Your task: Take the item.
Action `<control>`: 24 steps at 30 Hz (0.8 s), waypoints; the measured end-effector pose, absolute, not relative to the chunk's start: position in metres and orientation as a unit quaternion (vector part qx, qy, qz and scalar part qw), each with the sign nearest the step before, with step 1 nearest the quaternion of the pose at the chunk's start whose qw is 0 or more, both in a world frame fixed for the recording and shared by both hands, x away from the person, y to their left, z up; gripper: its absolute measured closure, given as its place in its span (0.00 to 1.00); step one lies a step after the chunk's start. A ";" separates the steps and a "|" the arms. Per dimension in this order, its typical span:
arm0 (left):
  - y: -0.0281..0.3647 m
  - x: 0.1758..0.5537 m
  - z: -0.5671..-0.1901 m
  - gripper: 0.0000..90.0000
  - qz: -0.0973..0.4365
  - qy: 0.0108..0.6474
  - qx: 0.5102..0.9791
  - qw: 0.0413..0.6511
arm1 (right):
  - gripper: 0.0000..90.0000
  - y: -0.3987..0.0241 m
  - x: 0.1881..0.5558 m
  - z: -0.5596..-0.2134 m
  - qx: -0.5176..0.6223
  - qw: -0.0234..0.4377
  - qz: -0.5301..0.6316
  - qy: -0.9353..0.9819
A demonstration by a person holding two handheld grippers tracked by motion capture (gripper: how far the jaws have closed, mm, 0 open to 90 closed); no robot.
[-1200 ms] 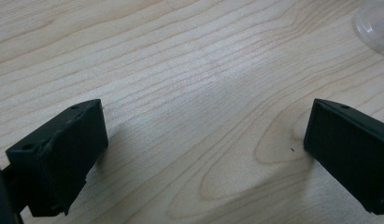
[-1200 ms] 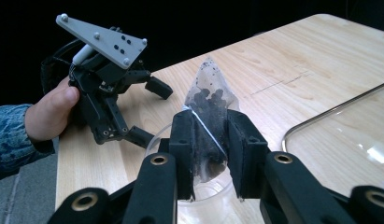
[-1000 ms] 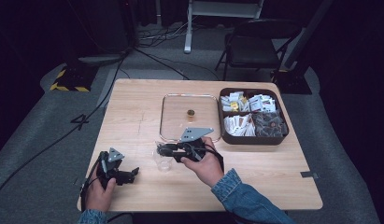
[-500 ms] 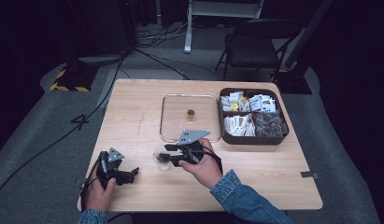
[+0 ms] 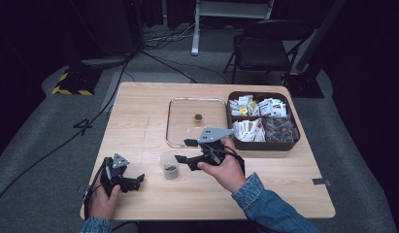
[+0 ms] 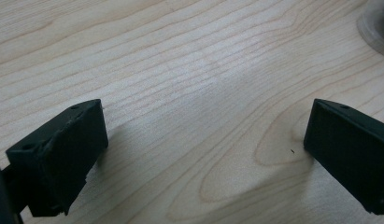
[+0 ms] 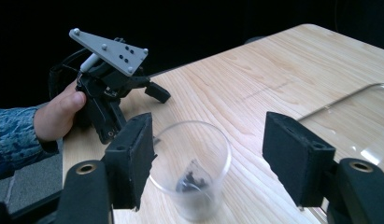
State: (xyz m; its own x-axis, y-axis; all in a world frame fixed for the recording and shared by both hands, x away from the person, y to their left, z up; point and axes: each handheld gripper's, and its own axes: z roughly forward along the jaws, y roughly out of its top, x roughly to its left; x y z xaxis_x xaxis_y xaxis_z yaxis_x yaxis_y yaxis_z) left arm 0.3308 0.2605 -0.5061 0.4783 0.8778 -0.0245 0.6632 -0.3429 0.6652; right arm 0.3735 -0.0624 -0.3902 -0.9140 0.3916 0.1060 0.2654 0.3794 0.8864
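High view: the small clear plastic cup [image 5: 170, 165] stands upright on the wooden table [image 5: 139, 121], just ahead of the right hand-held gripper [image 5: 186, 151], nearer it than the left hand-held gripper [image 5: 139, 179].

Left gripper view: jaws spread, empty.

Right gripper view: cup between spread jaws, untouched.

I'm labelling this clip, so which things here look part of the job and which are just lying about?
Likely in the job:
clear cup, between the open right gripper's jaws
dark bits inside it

Lying about, apparently:
glass tray
brown box of packets
left gripper, open over bare table
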 end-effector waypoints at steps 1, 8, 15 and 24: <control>0.261 0.331 -0.506 0.00 0.172 0.480 0.802 0.312 | 0.38 -0.067 0.374 -0.388 0.202 0.061 0.519 0.829; 0.260 0.330 -0.506 0.00 0.172 0.482 0.801 0.312 | 0.38 -0.095 0.373 -0.374 0.225 0.068 0.519 0.822; 0.260 0.331 -0.506 0.00 0.172 0.480 0.801 0.312 | 0.35 -0.119 0.372 -0.366 0.235 0.076 0.517 0.819; 0.260 0.332 -0.506 0.00 0.169 0.478 0.803 0.314 | 0.33 -0.169 0.365 -0.360 0.266 0.094 0.498 0.820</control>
